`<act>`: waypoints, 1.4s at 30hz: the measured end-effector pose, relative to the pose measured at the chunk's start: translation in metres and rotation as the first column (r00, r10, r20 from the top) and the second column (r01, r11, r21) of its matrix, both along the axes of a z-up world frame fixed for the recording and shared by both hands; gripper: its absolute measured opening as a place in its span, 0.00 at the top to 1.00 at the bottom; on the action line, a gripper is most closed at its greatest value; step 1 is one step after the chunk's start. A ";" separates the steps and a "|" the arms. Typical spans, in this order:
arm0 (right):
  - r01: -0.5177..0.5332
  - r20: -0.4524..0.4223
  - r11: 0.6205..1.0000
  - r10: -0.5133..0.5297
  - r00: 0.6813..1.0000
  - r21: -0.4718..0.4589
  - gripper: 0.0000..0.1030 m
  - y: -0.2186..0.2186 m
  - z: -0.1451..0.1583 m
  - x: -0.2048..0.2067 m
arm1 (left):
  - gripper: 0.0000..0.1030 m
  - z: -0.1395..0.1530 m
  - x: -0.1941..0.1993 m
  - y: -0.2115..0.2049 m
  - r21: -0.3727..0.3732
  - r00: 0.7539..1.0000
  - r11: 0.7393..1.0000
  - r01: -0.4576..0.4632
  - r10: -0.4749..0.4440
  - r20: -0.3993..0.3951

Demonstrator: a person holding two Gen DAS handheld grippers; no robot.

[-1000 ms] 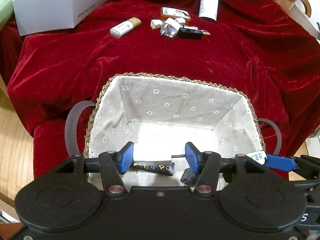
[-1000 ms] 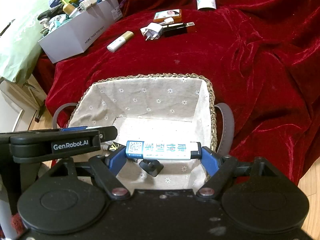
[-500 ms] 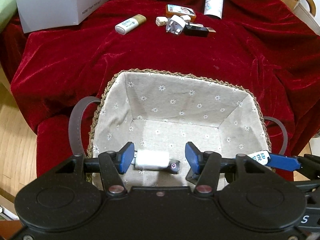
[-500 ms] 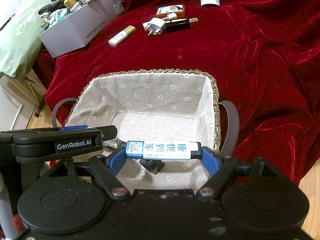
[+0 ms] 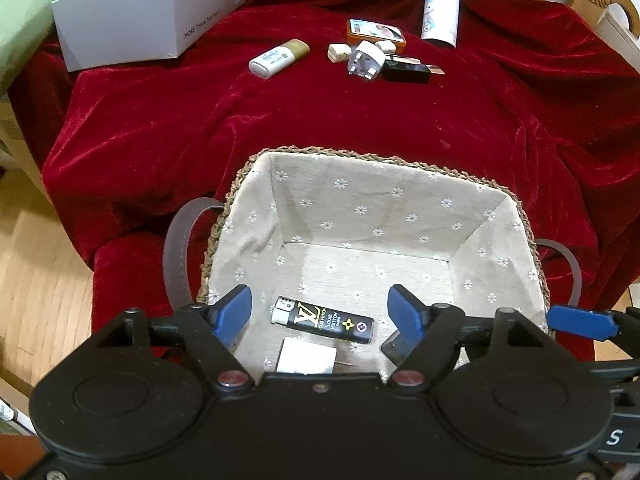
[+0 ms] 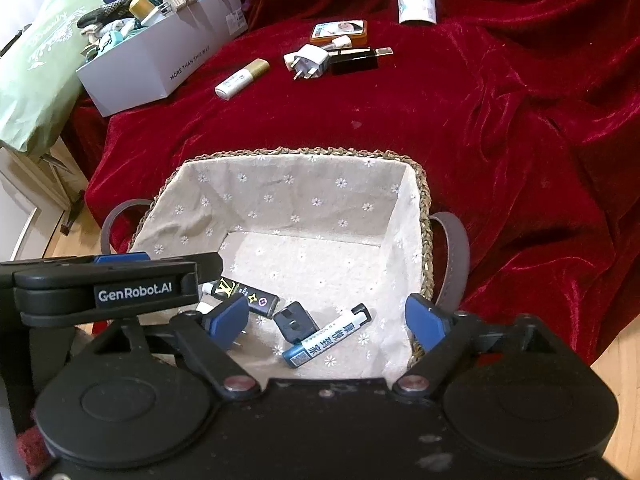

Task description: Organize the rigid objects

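Velvet-red cloth ahead holds remaining items, well beyond basket [image 5: 376,156]. White tube [image 5: 279,58] lies far left, long axis diagonal, probably nearer my left gripper [image 5: 320,314]; plug [image 6: 307,60] nearer right gripper [image 6: 326,322]. Both jaws wide, empty, over basket.

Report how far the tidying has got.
Done: black lighter, blue-and-white lighter, a black adapter and a white item lie in the basket. In hand: nothing; both grippers open. Left on the cloth: white tube, plug, black case, orange tin.
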State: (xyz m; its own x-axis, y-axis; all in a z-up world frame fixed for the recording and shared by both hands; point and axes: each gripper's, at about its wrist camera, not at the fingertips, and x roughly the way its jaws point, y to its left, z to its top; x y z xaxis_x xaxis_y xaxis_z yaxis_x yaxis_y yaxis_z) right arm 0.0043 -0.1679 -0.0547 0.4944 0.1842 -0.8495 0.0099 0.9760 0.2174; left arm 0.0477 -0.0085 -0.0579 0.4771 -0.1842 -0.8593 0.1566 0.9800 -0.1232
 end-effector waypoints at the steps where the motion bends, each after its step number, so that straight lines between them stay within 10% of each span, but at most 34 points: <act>1: 0.001 0.003 1.000 -0.001 1.000 -0.006 0.15 0.000 0.000 -0.001 | 0.31 0.001 0.000 0.000 0.003 1.000 1.000 -0.002 0.002 0.003; 42: 0.009 0.035 0.998 -0.007 0.999 -0.054 0.11 0.002 0.004 -0.007 | 0.22 0.005 -0.007 0.005 0.030 0.999 0.999 -0.026 0.025 0.027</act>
State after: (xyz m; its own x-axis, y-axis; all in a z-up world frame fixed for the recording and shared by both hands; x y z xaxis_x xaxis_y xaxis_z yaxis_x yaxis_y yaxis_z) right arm -0.0023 -0.1661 -0.0504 0.5252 0.1343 -0.8403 0.0106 0.9864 0.1643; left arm 0.0408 -0.0035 -0.0528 0.5045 -0.1459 -0.8510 0.1344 0.9869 -0.0895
